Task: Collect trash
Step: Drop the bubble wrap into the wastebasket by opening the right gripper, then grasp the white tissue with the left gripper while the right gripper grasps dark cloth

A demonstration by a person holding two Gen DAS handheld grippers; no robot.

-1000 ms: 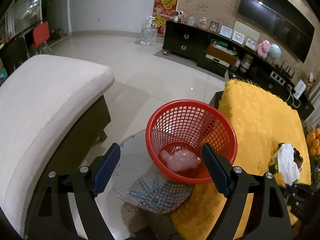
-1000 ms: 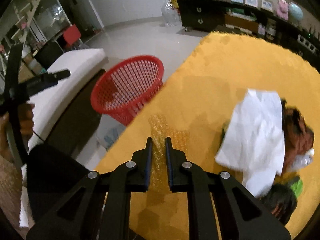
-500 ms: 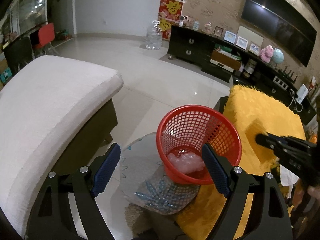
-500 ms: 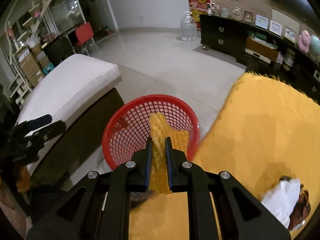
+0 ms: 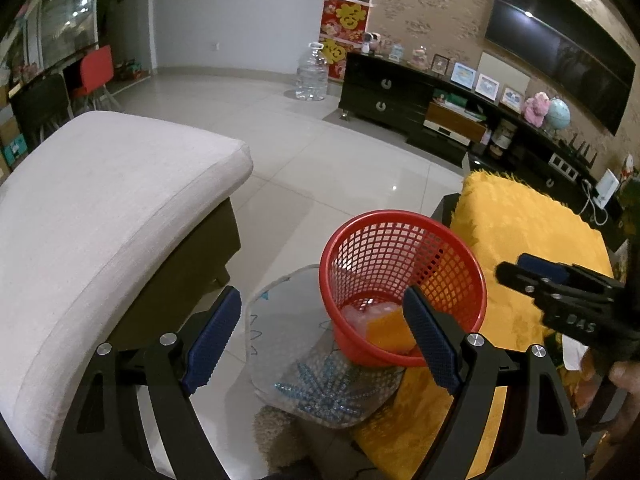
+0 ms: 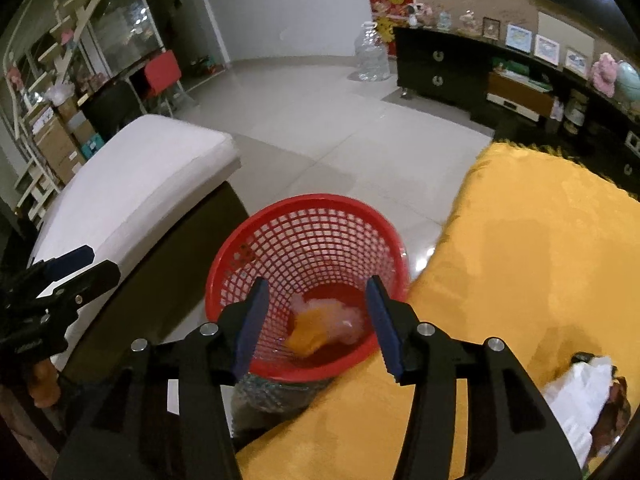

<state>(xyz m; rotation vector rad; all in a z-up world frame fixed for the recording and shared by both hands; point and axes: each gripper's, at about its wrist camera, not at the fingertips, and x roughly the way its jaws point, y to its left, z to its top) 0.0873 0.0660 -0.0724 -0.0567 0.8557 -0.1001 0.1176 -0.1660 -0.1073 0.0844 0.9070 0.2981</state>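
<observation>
A red mesh basket (image 5: 404, 240) (image 6: 308, 232) stands beside the yellow-covered table (image 6: 532, 264). Inside it lie a yellow piece of bubble wrap (image 6: 308, 330) (image 5: 388, 332) and a clear crumpled plastic piece (image 6: 344, 316). My right gripper (image 6: 316, 320) is open and empty, right above the basket's mouth; it also shows at the right of the left wrist view (image 5: 532, 268). My left gripper (image 5: 320, 332) is open and empty, to the basket's left. White tissue and other trash (image 6: 580, 392) lie on the table's near right.
A white cushioned sofa (image 5: 100, 200) stands to the left. A patterned clear sheet (image 5: 312, 368) lies under the basket. A dark TV cabinet (image 5: 440, 112) runs along the far wall, with a large water bottle (image 5: 312, 72) on the tiled floor.
My right gripper carried the yellow bubble wrap from the table to over the basket, then opened; the wrap now lies in the basket. My left gripper drew back slightly.
</observation>
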